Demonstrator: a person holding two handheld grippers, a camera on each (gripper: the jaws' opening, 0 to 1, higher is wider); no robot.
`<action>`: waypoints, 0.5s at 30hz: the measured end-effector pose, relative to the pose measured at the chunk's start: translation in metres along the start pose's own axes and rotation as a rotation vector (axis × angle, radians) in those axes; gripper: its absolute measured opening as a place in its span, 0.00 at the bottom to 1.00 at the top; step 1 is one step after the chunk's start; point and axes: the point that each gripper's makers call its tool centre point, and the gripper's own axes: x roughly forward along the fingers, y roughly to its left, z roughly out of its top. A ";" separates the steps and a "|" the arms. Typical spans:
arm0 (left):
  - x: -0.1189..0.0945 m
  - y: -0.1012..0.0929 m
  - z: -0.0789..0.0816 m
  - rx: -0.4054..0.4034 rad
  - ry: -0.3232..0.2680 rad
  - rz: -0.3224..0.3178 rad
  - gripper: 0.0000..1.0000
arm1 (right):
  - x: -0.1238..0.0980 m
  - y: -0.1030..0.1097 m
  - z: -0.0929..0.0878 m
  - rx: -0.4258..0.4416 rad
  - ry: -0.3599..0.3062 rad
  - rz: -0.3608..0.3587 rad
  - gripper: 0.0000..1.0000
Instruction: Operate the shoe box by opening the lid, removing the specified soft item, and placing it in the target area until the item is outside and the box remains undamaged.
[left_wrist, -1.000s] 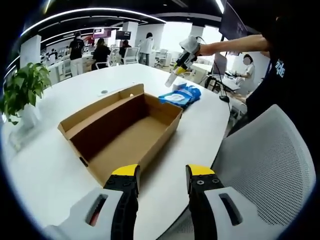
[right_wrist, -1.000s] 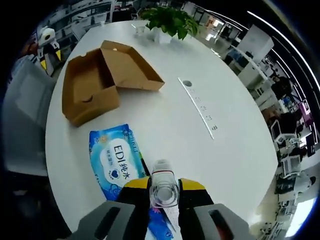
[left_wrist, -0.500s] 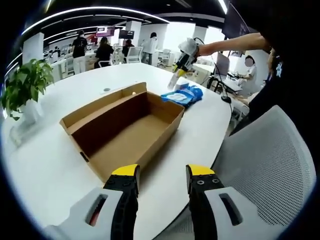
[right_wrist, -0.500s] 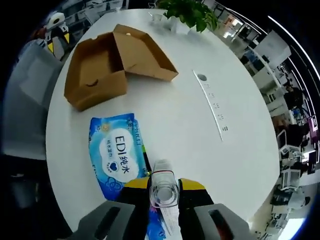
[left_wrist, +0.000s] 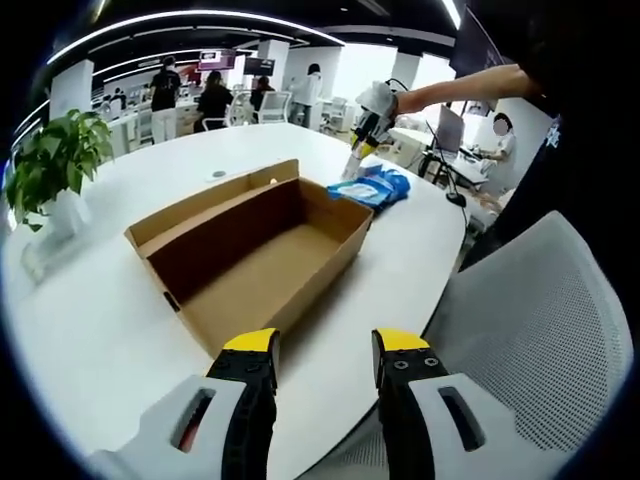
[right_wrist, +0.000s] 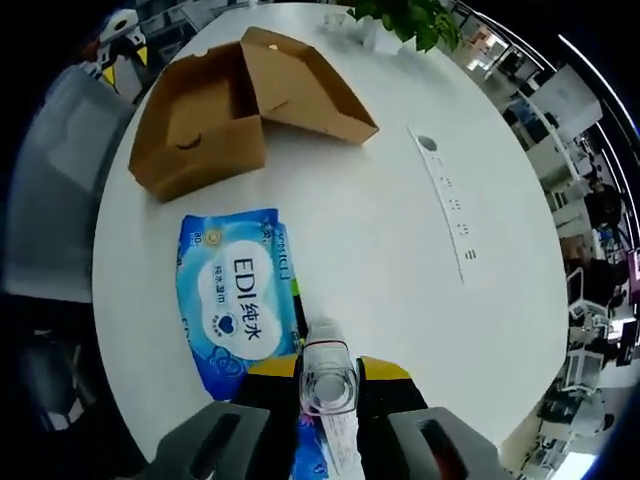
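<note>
Box (left_wrist: 255, 262) lies open on the tabletop (right_wrist: 400, 260); right tool (right_wrist: 328, 372) grips a small bottle (right_wrist: 327, 375) above the wipes pack (right_wrist: 236, 297); left tool (left_wrist: 323, 347) open.

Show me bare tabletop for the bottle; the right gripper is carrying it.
Widest bare white table lies between the wipes pack and the inset power strip. It is crowded left, where the pack sits close to the open shoe box.

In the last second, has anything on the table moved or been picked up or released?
Nothing on the table visibly moved. The right gripper stays shut on the clear bottle, held above the blue wipes pack; its camera drifted. The open shoe box is where it was, and the left gripper stays open, holding nothing.
</note>
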 end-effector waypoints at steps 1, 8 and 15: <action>0.000 0.000 0.000 -0.002 0.000 0.000 0.37 | 0.002 0.000 0.000 -0.007 0.007 0.005 0.17; -0.001 0.001 -0.001 -0.009 0.002 0.004 0.37 | 0.008 -0.001 0.000 -0.049 0.049 0.028 0.17; -0.001 0.002 -0.004 -0.015 0.006 0.003 0.37 | 0.014 0.002 -0.002 -0.078 0.081 0.060 0.17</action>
